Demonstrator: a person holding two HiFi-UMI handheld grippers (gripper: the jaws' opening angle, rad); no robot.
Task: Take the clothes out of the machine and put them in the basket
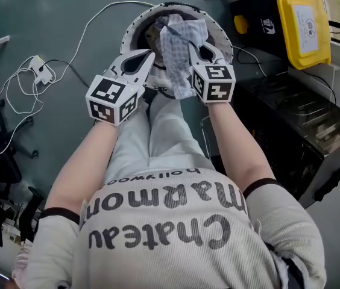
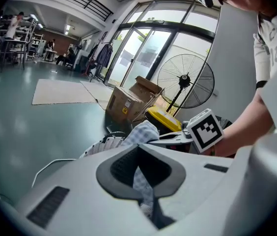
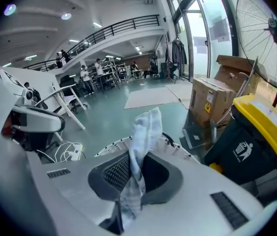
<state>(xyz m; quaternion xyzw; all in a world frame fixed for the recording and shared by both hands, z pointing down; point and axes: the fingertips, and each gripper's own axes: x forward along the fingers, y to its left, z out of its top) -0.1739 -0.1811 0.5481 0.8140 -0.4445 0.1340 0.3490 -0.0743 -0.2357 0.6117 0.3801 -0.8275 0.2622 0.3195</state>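
- Head view: the left gripper (image 1: 148, 58) and the right gripper (image 1: 195, 48) are side by side over a round white slatted plastic basket (image 1: 135, 29) on the grey-green floor (image 1: 43, 11). A pale blue checked cloth (image 1: 179, 47) hangs between the two grippers, above crumpled clothes (image 1: 156, 34) that lie in the basket. A black bin with a yellow lid (image 1: 302, 23) stands off to the right.
- Left gripper view: the left gripper (image 2: 139, 149) has its jaws pressed together. The checked cloth (image 2: 141, 132) is nipped between them and runs down through the hollow of the pads. The basket (image 2: 104, 144) lies just beyond the tips.
- Right gripper view: the right gripper (image 3: 138, 154) pinches the same cloth (image 3: 146, 127), whose loose end stands up past the tips. The basket rim (image 3: 113, 145) shows behind. The yellow-lidded bin (image 3: 261, 127) and a brown cardboard box (image 3: 209, 100) stand to the right.
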